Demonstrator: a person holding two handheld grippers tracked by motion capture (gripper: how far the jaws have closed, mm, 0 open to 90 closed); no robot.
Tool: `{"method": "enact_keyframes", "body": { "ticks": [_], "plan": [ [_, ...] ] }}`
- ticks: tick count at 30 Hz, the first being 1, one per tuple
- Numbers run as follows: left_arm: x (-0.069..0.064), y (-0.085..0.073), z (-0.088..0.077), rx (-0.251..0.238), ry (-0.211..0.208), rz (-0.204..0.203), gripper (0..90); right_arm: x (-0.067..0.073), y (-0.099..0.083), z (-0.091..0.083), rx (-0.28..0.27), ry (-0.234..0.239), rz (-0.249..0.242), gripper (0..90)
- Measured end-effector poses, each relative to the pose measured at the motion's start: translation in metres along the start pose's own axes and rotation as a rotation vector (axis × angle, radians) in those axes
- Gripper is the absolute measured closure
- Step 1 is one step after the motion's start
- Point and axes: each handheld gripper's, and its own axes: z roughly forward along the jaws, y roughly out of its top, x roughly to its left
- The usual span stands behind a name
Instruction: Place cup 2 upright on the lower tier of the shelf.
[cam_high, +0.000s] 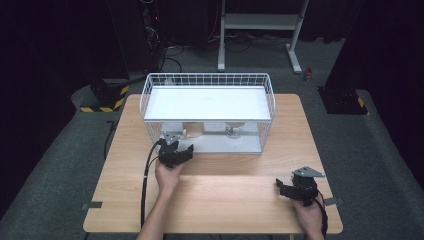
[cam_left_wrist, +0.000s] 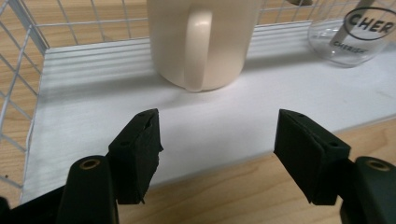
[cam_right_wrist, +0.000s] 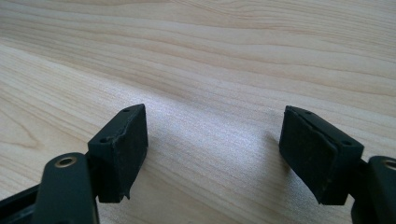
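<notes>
Reaching toward cream mug (cam_left_wrist: 204, 42) on lower white shelf (cam_left_wrist: 280, 107) of wire rack (cam_high: 207, 80), handle facing left gripper (cam_left_wrist: 217, 140). Jaws apart, empty, mug just ahead. Advice: keep low under upper shelf, centre handle between pads, avoid glass (cam_left_wrist: 350, 35) beside mug. Right gripper (cam_right_wrist: 212, 149) spread, empty, over wooden table (cam_right_wrist: 210, 56).

Light wooden table (cam_high: 215, 200); white wire rack (cam_high: 207, 82) stands on its far half, centred. Rack's white lower shelf (cam_high: 220, 144) carries cream mug (cam_high: 194, 130) left, clear glass (cam_high: 233, 131) right, apart.
</notes>
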Motion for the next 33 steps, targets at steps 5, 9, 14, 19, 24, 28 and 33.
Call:
{"method": "enact_keyframes", "body": {
  "ticks": [5, 9, 14, 19, 24, 28, 33],
  "plan": [
    [-0.001, -0.005, -0.011, -0.020, -0.020, -0.004, 31.5, 0.000, 0.000, 0.000, 0.001, -0.001, 0.004, 23.8],
    [-0.003, -0.011, -0.017, -0.027, -0.032, -0.001, 31.1, 0.000, 0.000, 0.000, 0.000, 0.000, 0.000, 23.8],
    [-0.004, -0.020, -0.024, -0.018, -0.034, 0.016, 30.9, 0.000, 0.000, 0.000, 0.000, 0.000, -0.001, 23.8],
    [-0.003, -0.028, -0.032, -0.036, -0.040, 0.002, 30.5, 0.000, 0.000, 0.000, 0.000, 0.000, 0.000, 23.8],
    [-0.004, -0.038, -0.038, -0.033, -0.044, 0.009, 30.5, 0.000, 0.000, 0.000, 0.000, 0.000, 0.003, 23.8],
    [-0.005, -0.045, -0.041, -0.034, -0.055, -0.001, 30.5, 0.000, 0.000, 0.000, 0.000, 0.000, 0.003, 23.8],
    [-0.006, -0.051, -0.045, -0.037, -0.058, -0.005, 30.5, 0.000, 0.000, 0.000, 0.000, 0.000, 0.003, 23.8]
  ]
}}
